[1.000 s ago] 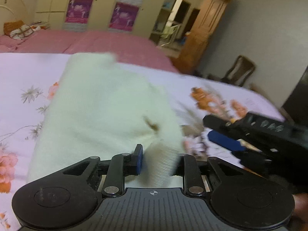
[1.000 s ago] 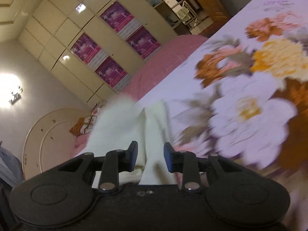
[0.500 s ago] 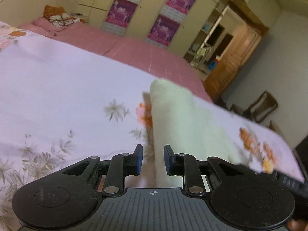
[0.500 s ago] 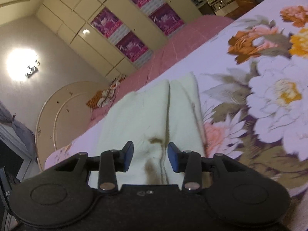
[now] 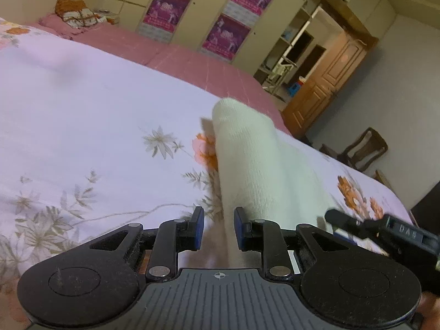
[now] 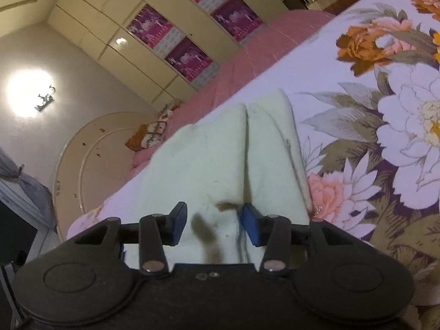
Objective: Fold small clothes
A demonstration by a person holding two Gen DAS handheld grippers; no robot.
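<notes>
A small cream-white knitted garment (image 5: 255, 162) lies folded on the floral bedsheet (image 5: 82, 110). In the right wrist view the garment (image 6: 220, 159) shows two folded panels side by side and a brown stain near my fingers. My left gripper (image 5: 218, 229) is open at the garment's near left edge, with nothing between its jaws. My right gripper (image 6: 213, 224) is open just above the garment's near end. The right gripper also shows in the left wrist view (image 5: 382, 231), low at the right.
A pink bed cover (image 5: 178, 55) lies beyond the floral sheet, with a pillow (image 5: 77, 13) at the headboard. A wardrobe with purple posters (image 5: 214, 13), a wooden door (image 5: 330, 82) and a chair (image 5: 365, 148) stand behind.
Both grippers have let go of the garment and opened wider. The garment has dropped from the air onto the sheet and lies folded. The left gripper swung to the garment's left edge.
</notes>
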